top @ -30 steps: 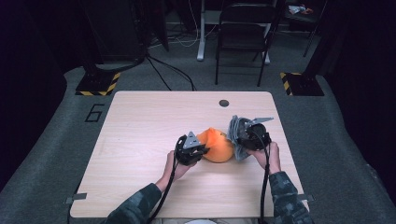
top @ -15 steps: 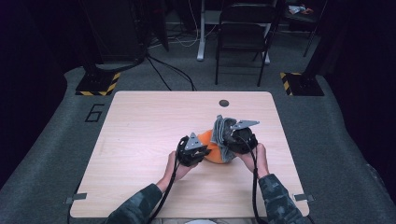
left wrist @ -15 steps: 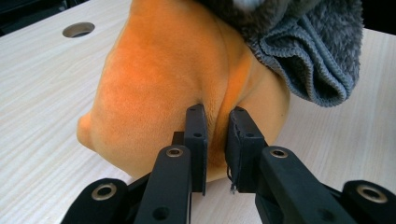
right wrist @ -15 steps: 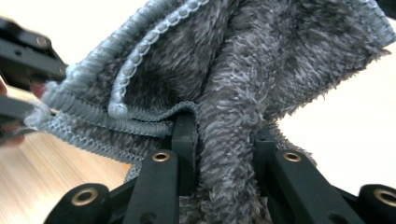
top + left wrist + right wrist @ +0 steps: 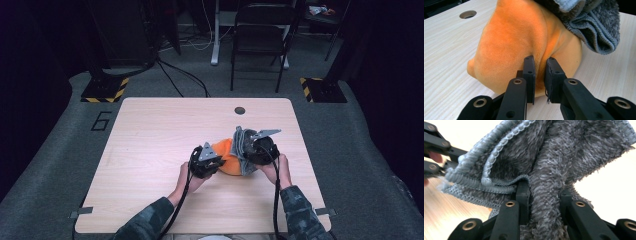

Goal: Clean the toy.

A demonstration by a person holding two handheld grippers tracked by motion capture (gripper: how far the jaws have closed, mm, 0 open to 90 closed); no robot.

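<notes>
Table (image 5: 150,150): left tongs (image 5: 540,67) pinch orange plush (image 5: 509,45); right tongs (image 5: 544,195) clamp grey towel (image 5: 554,157), half-hiding plush.

High overview, two close tool views, shared grey cloth (image 5: 596,30)

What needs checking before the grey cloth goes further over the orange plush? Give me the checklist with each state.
1. Left tongs pinching a fold of the orange plush toy: ok.
2. Right tongs clamped on the grey fleece cloth: ok.
3. Cloth draped on the plush's top: ok, partly.
4. Plush resting on the table: ok.
5. Cloth covering the plush's far side: cannot tell.
6. Cable hole clear of the work: ok.
</notes>
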